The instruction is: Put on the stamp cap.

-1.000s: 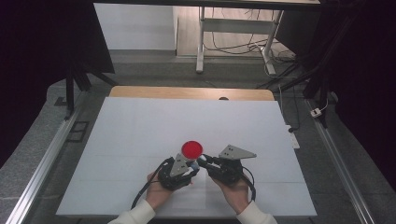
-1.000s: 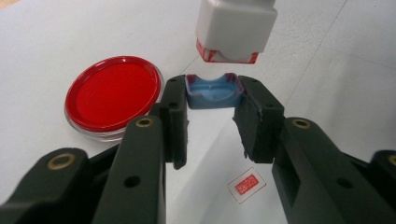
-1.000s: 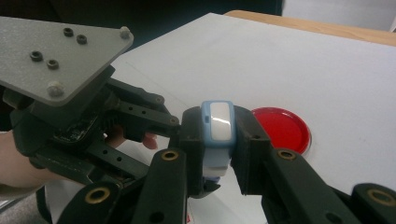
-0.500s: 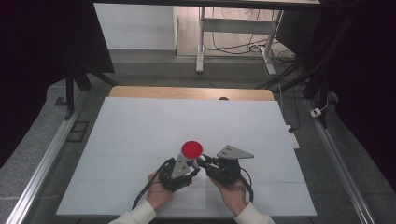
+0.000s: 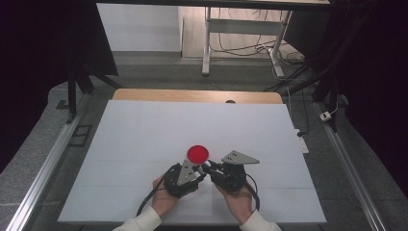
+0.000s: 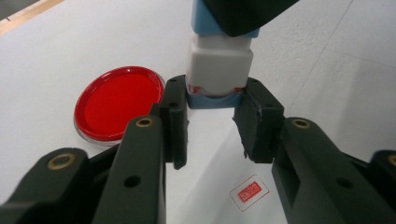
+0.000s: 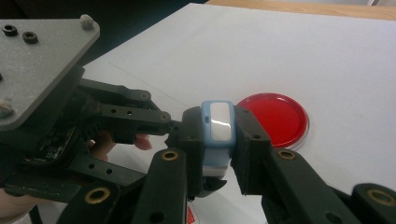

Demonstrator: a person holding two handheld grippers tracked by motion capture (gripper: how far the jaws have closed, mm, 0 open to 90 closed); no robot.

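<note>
A small white block with blue ends point(image 6: 219, 63) hangs just above the white table, gripped from both sides. My left gripper point(image 6: 212, 100) is shut on its lower blue end. My right gripper point(image 7: 219, 135) is shut on the block point(image 7: 218, 122) at the other end, and its dark jaw shows at the top of the left gripper view point(image 6: 238, 14). In the high view both grippers, left point(image 5: 201, 169) and right point(image 5: 210, 168), meet tip to tip near the table's front. A flat red disc point(image 5: 197, 153) lies on the table just beyond them, also seen as the red disc point(image 6: 116, 102) point(image 7: 275, 116).
The white table sheet point(image 5: 144, 134) stretches wide to the left, right and far side. A wooden strip point(image 5: 192, 95) borders its far edge. A small red-printed label point(image 6: 250, 192) lies on the sheet under the grippers. Metal rails point(image 5: 43, 168) run along both sides.
</note>
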